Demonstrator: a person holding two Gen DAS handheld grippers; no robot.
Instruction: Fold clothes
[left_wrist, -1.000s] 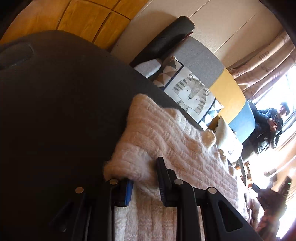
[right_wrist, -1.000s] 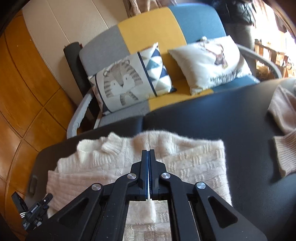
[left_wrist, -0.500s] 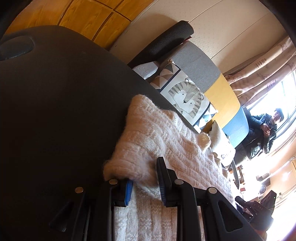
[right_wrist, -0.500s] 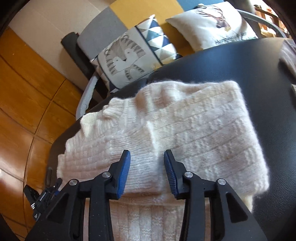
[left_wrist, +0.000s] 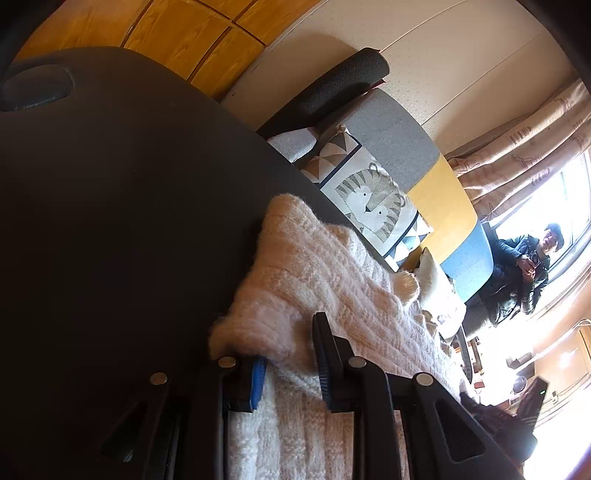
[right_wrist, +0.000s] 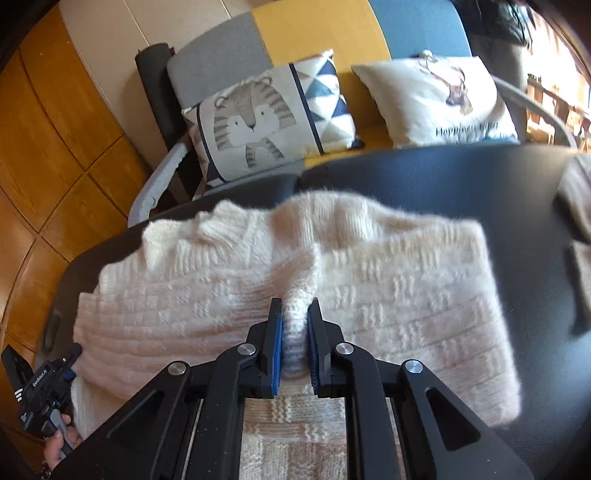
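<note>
Pinching a raised ridge of knit between its blue pads, the right gripper (right_wrist: 295, 341) is clenched on the cream cable-knit sweater (right_wrist: 388, 295), which lies on the black table (right_wrist: 461, 184) in front of a patchwork sofa (right_wrist: 321, 29). One layer of the sweater already lies doubled over another: a folded edge runs across the garment just ahead of the right gripper, with a lower layer showing underneath between the gripper's arms, and the ribbed collar (right_wrist: 218, 230) sits at the far left edge. The left gripper (left_wrist: 290, 363) stands with its jaws apart, straddling the thick folded corner of the sweater (left_wrist: 314, 273) without squeezing it; the knit bulges between the pads. So the garment looks partly folded, at least one fold being in place, but the bundle is broad and loose, and the bunched pleat at the right gripper is not flat. What seems left is another fold or a smoothing of that ridge. Off to the right, a second pale knitted piece (right_wrist: 580, 221) lies on the table; whether it is folded cannot be told.
</note>
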